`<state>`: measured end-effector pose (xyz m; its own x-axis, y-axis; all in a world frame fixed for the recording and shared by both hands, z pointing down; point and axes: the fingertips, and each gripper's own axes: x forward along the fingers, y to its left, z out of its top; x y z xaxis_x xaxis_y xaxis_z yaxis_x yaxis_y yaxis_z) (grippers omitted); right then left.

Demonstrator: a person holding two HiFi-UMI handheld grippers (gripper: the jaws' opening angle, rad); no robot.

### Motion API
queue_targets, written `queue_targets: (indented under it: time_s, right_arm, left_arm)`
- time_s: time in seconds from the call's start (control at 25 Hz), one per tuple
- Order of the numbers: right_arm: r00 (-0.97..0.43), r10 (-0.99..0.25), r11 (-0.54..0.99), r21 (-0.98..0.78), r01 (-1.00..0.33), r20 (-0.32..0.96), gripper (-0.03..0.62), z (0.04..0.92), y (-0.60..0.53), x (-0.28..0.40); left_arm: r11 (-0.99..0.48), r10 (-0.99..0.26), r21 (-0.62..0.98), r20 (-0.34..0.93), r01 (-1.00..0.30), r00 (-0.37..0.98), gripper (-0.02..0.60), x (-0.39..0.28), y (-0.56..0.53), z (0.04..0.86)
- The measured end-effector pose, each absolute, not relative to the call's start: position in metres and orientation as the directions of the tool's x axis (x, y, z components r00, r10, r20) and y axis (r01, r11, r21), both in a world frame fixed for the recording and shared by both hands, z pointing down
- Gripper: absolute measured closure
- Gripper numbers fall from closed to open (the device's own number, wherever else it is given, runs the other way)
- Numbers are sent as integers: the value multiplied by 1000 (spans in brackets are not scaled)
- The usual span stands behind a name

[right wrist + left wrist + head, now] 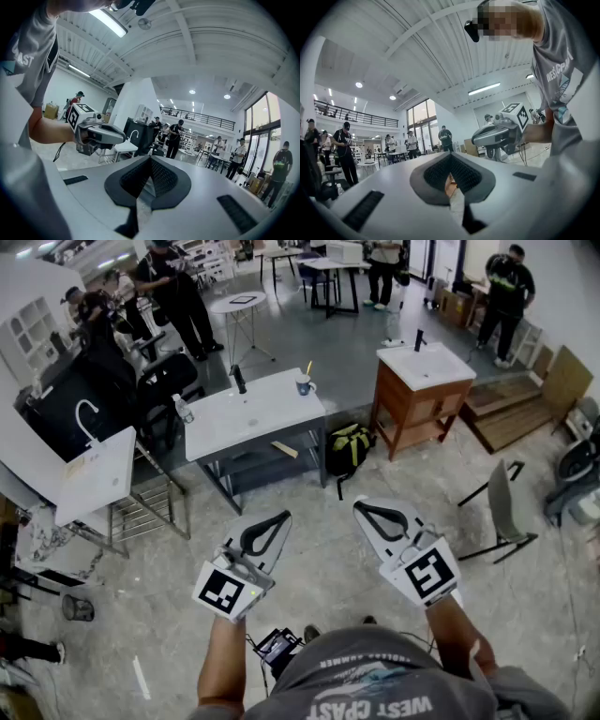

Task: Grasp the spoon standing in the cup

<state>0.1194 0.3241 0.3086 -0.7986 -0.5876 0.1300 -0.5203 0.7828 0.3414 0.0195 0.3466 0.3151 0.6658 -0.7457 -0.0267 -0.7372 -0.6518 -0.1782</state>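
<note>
A blue-and-white cup [305, 385] stands on the far right corner of a white-topped sink table [246, 415], several steps ahead of me. A light-coloured spoon [308, 368] stands upright in it. Both grippers are held low over the floor, well short of the table. My left gripper [279, 517] is shut with nothing in it, and my right gripper [362, 507] is shut and empty too. In the left gripper view the jaws [450, 155] meet, with the right gripper [500, 133] alongside. The right gripper view shows its jaws [151, 159] closed, pointing up into the hall; the cup is not in either gripper view.
A black-and-yellow backpack [349, 447] lies on the floor by the table's right end. A wooden vanity with a white basin [419, 381] stands to the right, a folding chair [504, 505] nearer. A white counter [94, 472] and wire rack [145, 510] are at the left. Several people stand at the back.
</note>
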Motion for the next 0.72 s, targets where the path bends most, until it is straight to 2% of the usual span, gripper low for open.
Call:
queue_targets:
  time_s: [0.72]
  right_arm:
    - [-771, -623, 759, 340, -555, 132, 563, 311, 346, 82]
  left_arm:
    - [-683, -715, -176, -37, -709, 698, 580, -18, 365, 319]
